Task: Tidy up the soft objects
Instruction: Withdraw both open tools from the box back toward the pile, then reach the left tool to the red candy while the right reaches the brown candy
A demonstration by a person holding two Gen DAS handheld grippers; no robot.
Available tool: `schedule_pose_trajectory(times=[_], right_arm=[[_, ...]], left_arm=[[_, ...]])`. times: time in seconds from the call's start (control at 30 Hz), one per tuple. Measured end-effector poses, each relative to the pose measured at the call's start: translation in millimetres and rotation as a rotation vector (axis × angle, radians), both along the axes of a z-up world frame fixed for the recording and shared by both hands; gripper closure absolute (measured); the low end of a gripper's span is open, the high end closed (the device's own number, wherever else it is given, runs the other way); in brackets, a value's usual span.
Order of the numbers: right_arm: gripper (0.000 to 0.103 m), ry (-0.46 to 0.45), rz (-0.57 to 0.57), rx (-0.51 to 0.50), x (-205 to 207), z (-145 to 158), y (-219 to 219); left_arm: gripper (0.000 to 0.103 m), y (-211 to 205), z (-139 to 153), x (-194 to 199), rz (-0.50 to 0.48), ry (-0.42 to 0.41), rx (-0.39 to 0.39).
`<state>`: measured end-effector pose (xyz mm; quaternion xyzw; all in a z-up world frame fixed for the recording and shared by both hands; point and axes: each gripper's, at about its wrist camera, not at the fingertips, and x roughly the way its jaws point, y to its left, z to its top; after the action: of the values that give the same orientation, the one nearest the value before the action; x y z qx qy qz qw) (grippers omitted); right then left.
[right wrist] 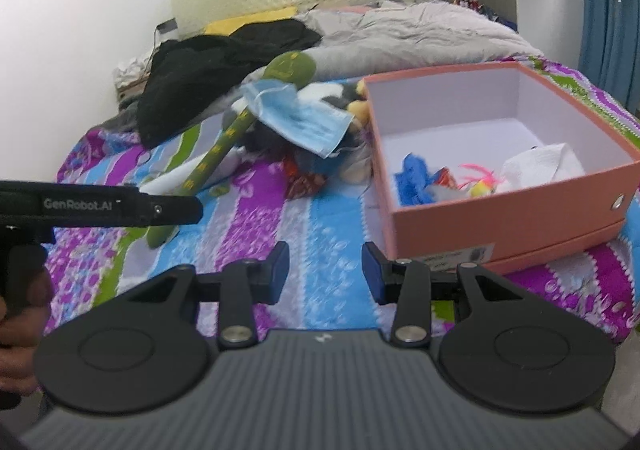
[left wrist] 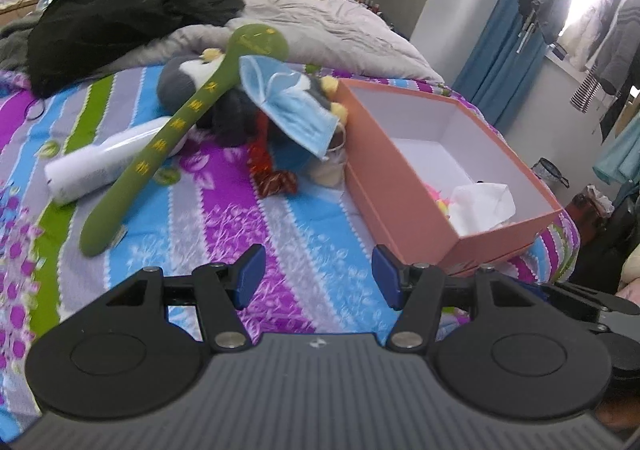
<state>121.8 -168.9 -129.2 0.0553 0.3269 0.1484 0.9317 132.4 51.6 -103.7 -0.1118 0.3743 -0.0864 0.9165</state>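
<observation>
A pile of soft things lies on the striped bedspread (left wrist: 304, 218): a long green plush (left wrist: 180, 130), a blue face mask (left wrist: 288, 106), a grey and white penguin plush (left wrist: 180, 78) and a red cloth item (left wrist: 268, 170). A pink open box (left wrist: 400, 178) stands to the right and holds white tissue (left wrist: 484, 206) and small colourful items (right wrist: 432, 178). My left gripper (left wrist: 318, 276) is open and empty, above the bedspread in front of the pile. My right gripper (right wrist: 325, 270) is open and empty, before the box's (right wrist: 500, 222) near left corner. The pile also shows in the right wrist view, with the mask (right wrist: 304, 118) on top.
A white bottle (left wrist: 104, 162) lies under the green plush. Black clothing (left wrist: 120, 18) and a grey duvet (left wrist: 320, 26) fill the back of the bed. The left gripper's body (right wrist: 100, 206) crosses the right wrist view at left. Blue curtains (left wrist: 504, 30) and hanging clothes are at right.
</observation>
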Motion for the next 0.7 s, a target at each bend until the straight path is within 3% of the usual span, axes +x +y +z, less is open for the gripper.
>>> schedule_pose_trajectory(times=[0.23, 0.7], right_arm=[[0.06, 0.004, 0.052, -0.032, 2, -14, 27], [0.06, 0.045, 0.103, -0.098, 60, -56, 63]], left_arm=[[0.039, 20, -23, 6, 0.044, 0.035, -0.007], [0.039, 47, -71, 79, 0.075, 0.105, -0.004]])
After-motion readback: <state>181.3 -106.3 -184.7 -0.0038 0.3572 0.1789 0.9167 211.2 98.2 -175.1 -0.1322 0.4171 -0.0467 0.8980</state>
